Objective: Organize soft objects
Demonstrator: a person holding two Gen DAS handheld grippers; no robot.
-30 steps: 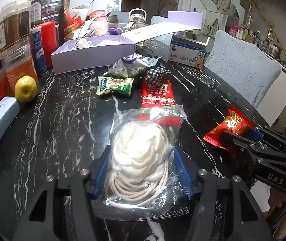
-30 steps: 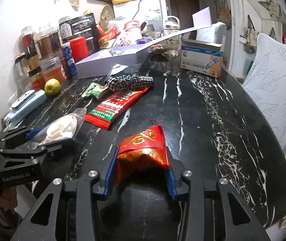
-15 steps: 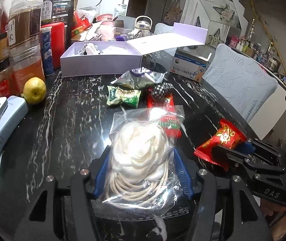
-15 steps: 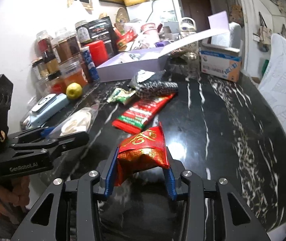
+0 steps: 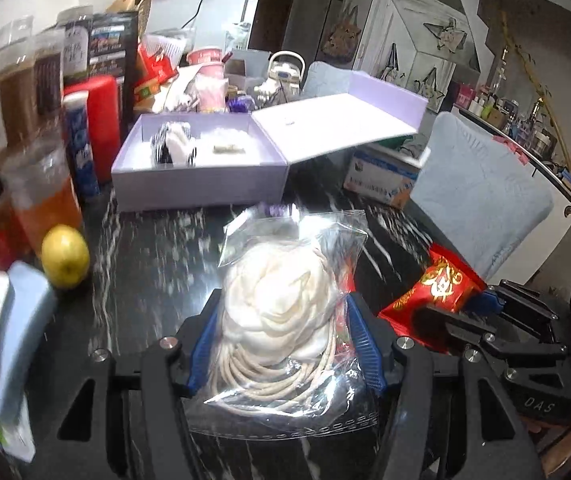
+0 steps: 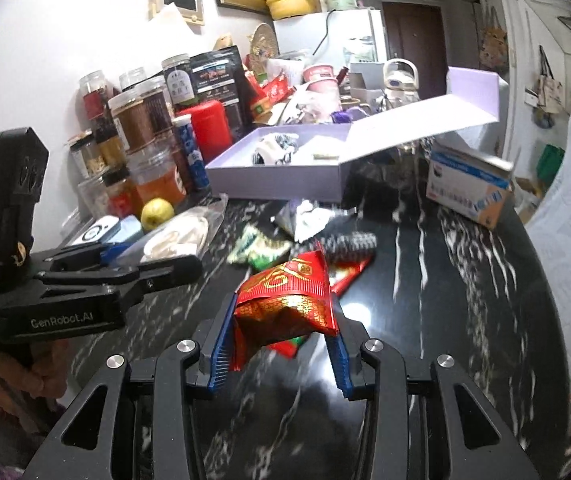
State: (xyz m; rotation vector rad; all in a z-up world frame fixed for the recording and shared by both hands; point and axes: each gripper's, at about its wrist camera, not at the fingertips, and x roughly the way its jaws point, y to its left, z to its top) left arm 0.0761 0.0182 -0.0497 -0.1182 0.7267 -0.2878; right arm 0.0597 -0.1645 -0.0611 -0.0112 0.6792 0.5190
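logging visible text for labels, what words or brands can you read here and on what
"GenRobot.AI": side of the black left gripper.
"DAS": body of the black right gripper.
Gold characters on the red foil snack packet: not legible.
Printing on the blue-and-white cardboard box and the jar labels: too blurred.

labels on the jars [image 6: 141, 120] are too small to read, the snack packets [image 6: 261, 248] mid-table are smeared by blur, and the clear bag [image 5: 285, 312] hides whatever's behind it
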